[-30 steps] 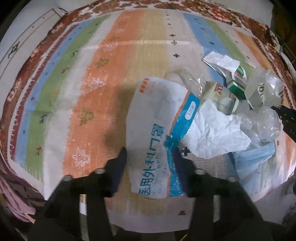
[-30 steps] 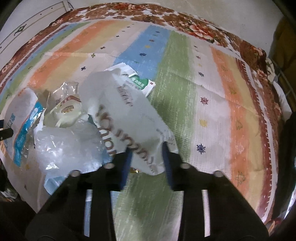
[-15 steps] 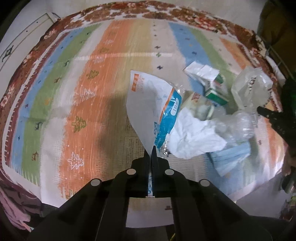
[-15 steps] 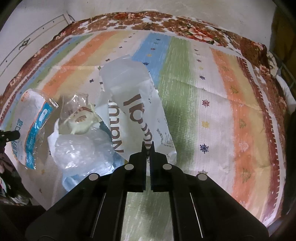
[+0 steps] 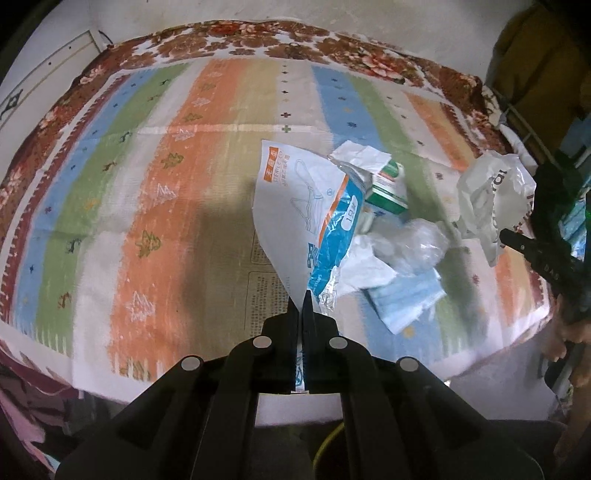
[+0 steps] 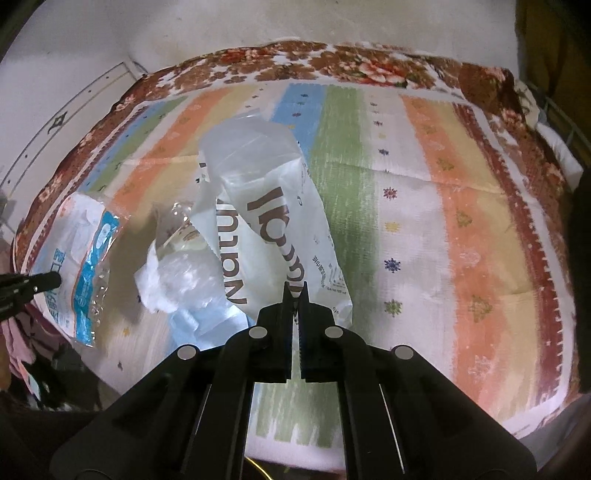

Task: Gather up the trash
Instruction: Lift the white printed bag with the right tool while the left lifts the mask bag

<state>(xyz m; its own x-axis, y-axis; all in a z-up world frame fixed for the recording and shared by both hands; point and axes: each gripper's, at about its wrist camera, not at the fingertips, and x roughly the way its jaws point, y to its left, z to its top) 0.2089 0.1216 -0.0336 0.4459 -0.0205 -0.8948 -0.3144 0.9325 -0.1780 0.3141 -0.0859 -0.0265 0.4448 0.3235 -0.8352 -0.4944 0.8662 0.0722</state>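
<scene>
My left gripper is shut on the corner of a white and blue mask wrapper and holds it lifted off the striped cloth. My right gripper is shut on a white plastic bag with brown letters, also lifted. Between them lies the trash pile: crumpled white paper, clear plastic, a blue face mask and a green and white box. The wrapper also shows at the left of the right wrist view, and the bag at the right of the left wrist view.
The cloth covers a bed with a floral border. A white wall stands behind. The bed's front edge runs just below my left gripper. Dark clutter lies off the bed's left corner.
Both grippers closed from open, the left on the mask wrapper and the right on the plastic bag. Both have lifted and pulled back, so the wrapper and bag hang raised.
</scene>
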